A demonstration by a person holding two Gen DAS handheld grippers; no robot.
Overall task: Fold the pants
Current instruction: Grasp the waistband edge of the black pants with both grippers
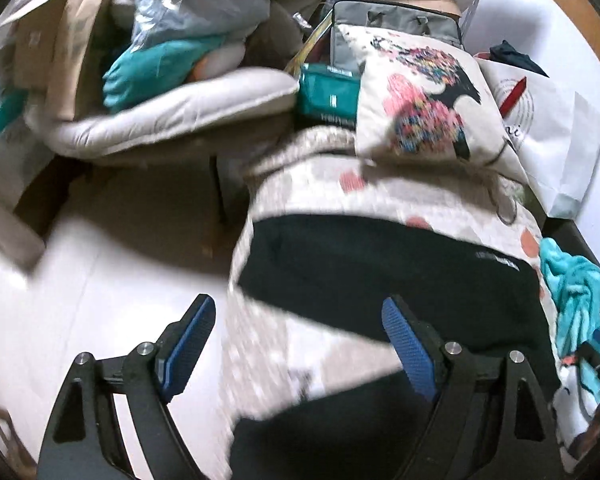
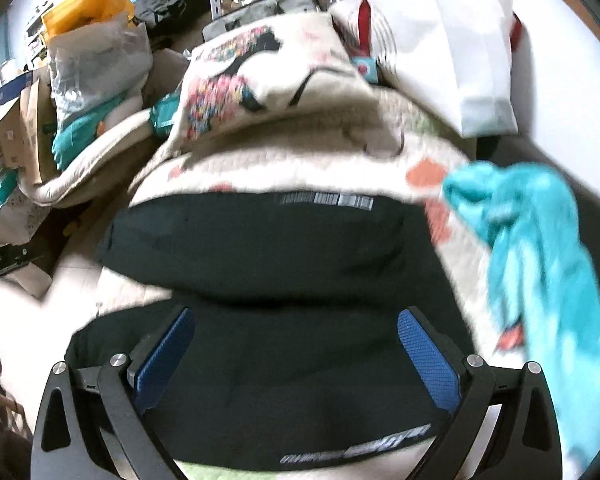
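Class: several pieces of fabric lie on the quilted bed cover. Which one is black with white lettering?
The black pants, spread in the middle of the cover. The turquoise cloth lies crumpled at the right edge, and the printed cushion sits behind.

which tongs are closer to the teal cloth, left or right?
Right. Right tongs hang open over the black pants, teal cloth just to their right. Left tongs sit further left, at the pants' other edge.
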